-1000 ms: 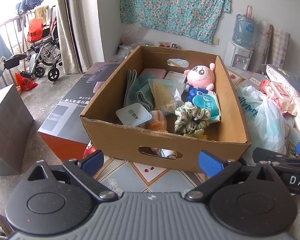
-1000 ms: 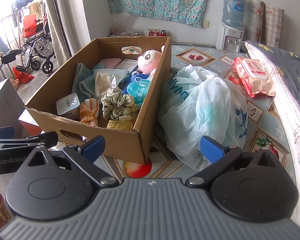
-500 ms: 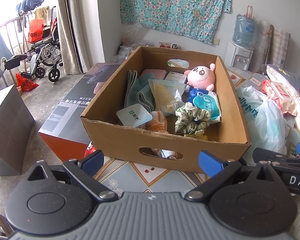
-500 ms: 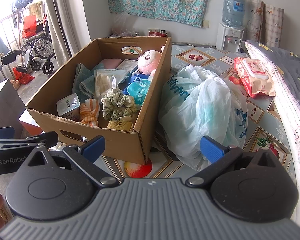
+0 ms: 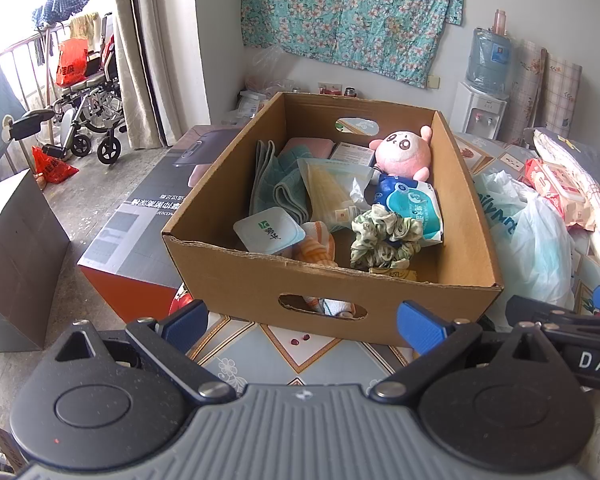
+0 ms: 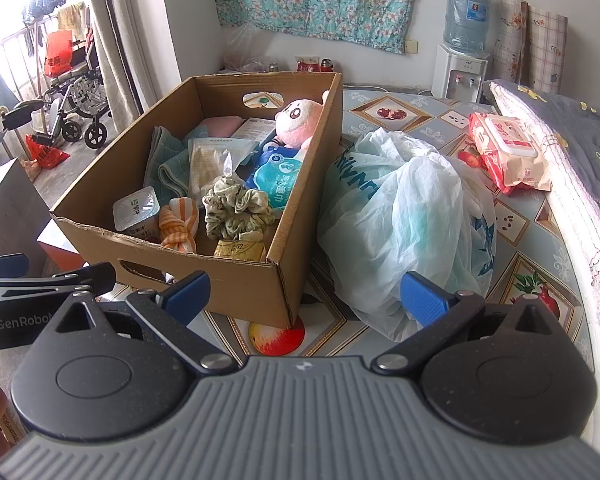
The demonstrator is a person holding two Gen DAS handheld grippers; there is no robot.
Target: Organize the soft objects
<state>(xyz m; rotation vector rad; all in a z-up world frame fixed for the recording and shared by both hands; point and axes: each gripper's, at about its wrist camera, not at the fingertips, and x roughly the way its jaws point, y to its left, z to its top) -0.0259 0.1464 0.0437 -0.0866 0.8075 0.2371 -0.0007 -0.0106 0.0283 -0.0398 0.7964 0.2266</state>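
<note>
A cardboard box stands on the patterned table. Inside lie a pink plush toy, a green scrunchie, teal towels, an orange striped cloth, a blue tissue pack and a sealed cup. My left gripper is open in front of the box's near wall, holding nothing. My right gripper is open at the box's near right corner, empty too.
A white plastic bag slumps right of the box. A wet-wipes pack lies near a folded quilt. Left of the table are a printed carton, a grey box and a wheelchair. A water dispenser stands behind.
</note>
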